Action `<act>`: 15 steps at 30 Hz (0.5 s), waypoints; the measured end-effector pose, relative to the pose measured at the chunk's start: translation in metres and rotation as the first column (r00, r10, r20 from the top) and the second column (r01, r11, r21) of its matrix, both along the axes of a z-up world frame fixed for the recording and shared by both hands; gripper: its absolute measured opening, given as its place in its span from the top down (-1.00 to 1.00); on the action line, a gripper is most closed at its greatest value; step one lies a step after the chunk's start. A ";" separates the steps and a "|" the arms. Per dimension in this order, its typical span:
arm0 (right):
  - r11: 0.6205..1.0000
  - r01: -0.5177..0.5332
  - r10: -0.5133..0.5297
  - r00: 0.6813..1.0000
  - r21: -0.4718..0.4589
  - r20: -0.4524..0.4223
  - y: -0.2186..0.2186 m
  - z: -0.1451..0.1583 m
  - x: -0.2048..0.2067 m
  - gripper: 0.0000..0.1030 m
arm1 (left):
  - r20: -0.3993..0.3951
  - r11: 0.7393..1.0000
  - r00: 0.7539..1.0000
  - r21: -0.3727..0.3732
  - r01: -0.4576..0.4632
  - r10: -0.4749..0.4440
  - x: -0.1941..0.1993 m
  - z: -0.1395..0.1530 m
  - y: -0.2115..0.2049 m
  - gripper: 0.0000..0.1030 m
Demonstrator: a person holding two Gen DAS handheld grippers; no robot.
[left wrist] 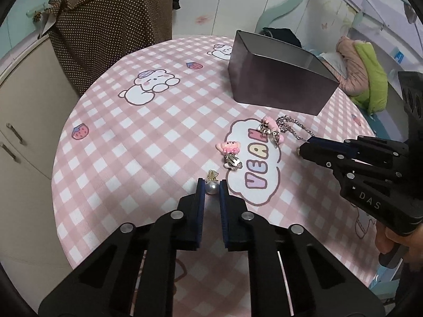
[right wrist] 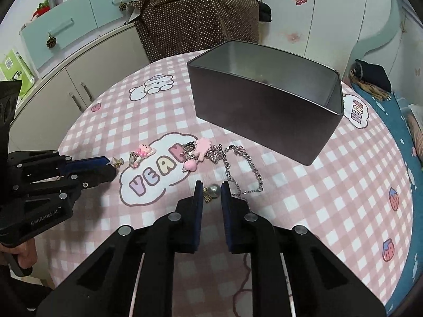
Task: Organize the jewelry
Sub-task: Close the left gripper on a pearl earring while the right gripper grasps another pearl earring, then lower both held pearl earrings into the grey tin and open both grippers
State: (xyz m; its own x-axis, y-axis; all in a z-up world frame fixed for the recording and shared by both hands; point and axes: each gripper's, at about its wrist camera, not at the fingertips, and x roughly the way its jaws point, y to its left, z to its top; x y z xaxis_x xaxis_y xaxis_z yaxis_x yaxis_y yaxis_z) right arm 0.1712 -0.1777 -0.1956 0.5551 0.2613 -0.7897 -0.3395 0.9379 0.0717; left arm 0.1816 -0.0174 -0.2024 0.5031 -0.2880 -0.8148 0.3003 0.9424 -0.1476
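Tabletop (left wrist: 127,142): round, covered in a pink-and-white check cloth printed with bears, strawberries and "YEAH" clouds.

Tin box (right wrist: 267,105): dark, rectangular, open-topped, standing toward the far side of the tabletop, apart from the jewelry.

Left claw (left wrist: 212,188): pressed in on a pearl earring (left wrist: 212,187), the pearl pinched between the blue pads at the fingertips, its gold top just beyond them. Low over the cloth beside the "YEAH" cloud.

Right claw (right wrist: 211,189): likewise pinching a second pearl earring (right wrist: 213,190), gold fitting at the left pad. A hand holds its grip at the edge of the left view.

Silver chain (right wrist: 238,163): loose on the cloth, one end passing just beside the right claw's fingertip.

Pink bear clip (left wrist: 230,148): on the cloth at the cloud's edge, metal clip below it.

Pink charm cluster (left wrist: 272,129): between the cloud and the chain, touching the chain.
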 end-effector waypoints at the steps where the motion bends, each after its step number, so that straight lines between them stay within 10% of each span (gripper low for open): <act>1: 1.000 0.001 -0.001 1.000 0.003 -0.001 0.000 0.000 0.000 0.76 | 0.000 1.000 1.000 -0.004 0.001 -0.001 0.000 0.000 0.000 0.79; 15: 0.999 0.020 -0.021 1.000 0.047 0.022 -0.013 0.019 -0.005 0.76 | 0.063 1.000 0.998 -0.015 0.017 -0.016 -0.005 0.028 -0.002 0.79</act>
